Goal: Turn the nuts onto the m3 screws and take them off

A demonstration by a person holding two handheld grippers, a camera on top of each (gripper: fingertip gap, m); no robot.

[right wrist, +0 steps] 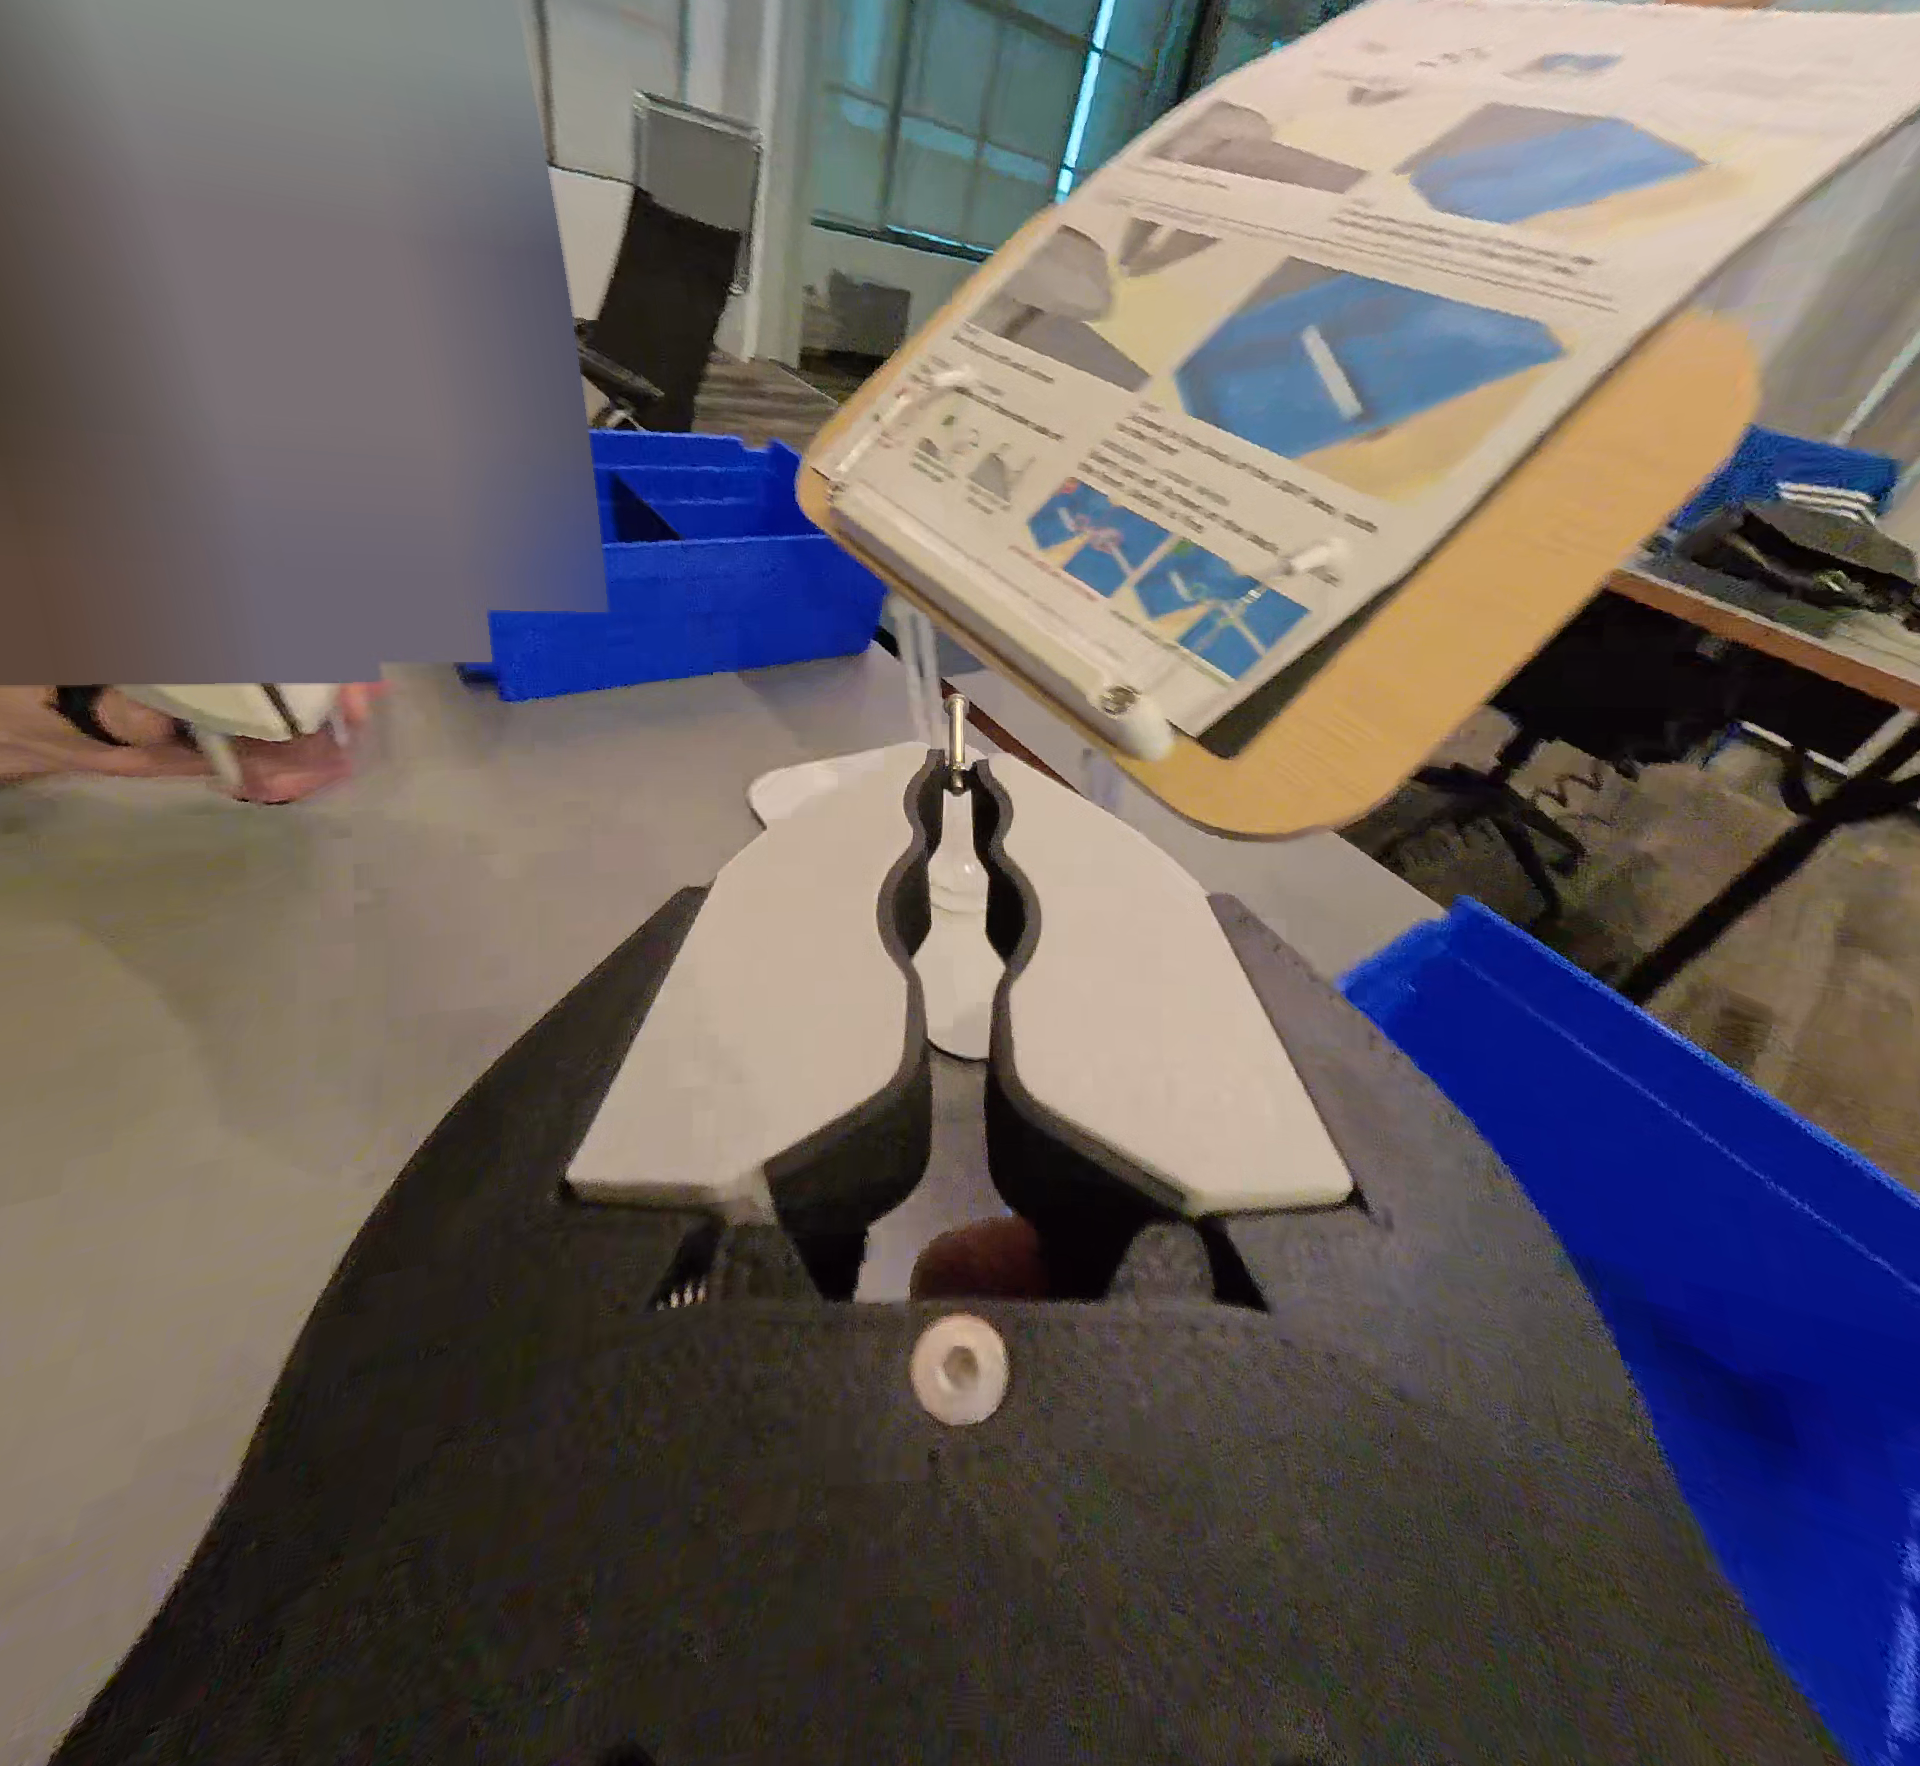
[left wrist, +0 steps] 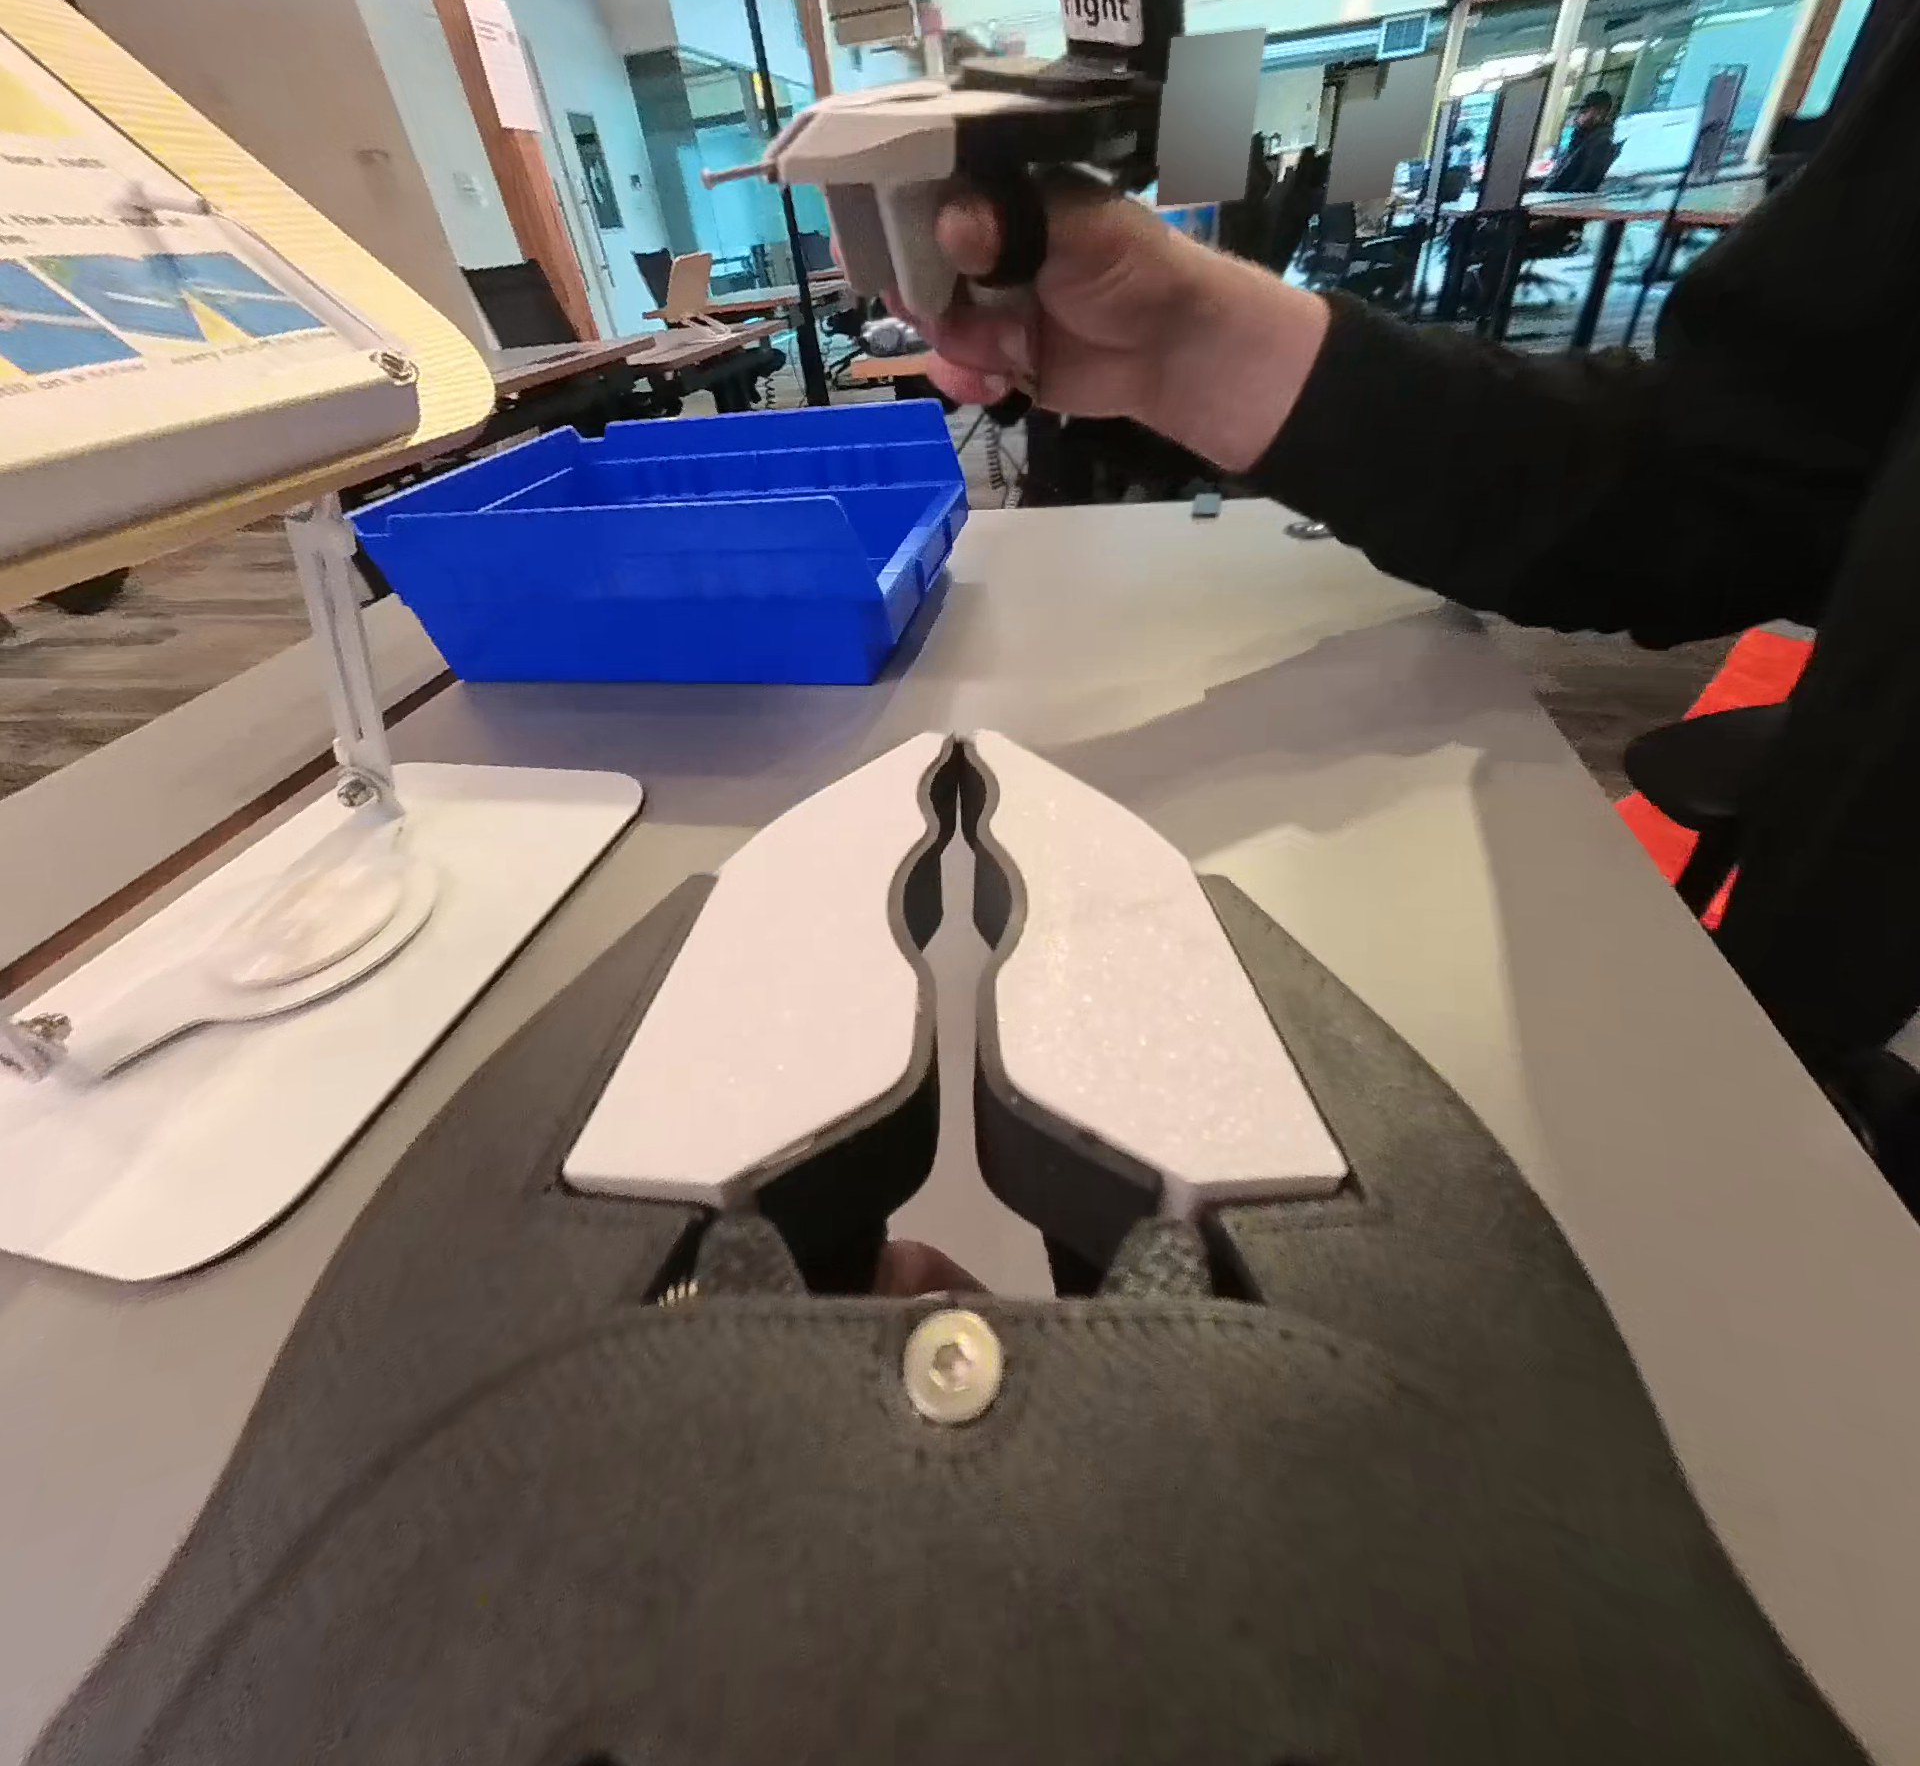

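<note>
- You are pinching the screw (right wrist: 954,742) at the very tips of the right gripper (right wrist: 957,781), jaws nearly closed, its shank sticking out toward 12 o'clock so a nut can reach it.
- Your left gripper (left wrist: 965,760) is sitting closed over the table (left wrist: 1195,636); whether it is holding a nut, you cannot tell.
- The bin (left wrist: 665,563) is waiting at 11 o'clock.

An open office spreads out behind the smooth grey tabletop (left wrist: 1195,636): thick reddish wooden posts (left wrist: 488,85) rise to exposed ceiling beams, a tall black floor lamp (left wrist: 756,33) stands by pale blue-lit glass partitions, and wood-topped desks (left wrist: 727,303) with black chairs fill the far side. Opposite, a large gridded window (right wrist: 977,43) overlooks a black mesh office chair (right wrist: 665,303) on mottled grey-brown carpet (right wrist: 1766,947)
</note>
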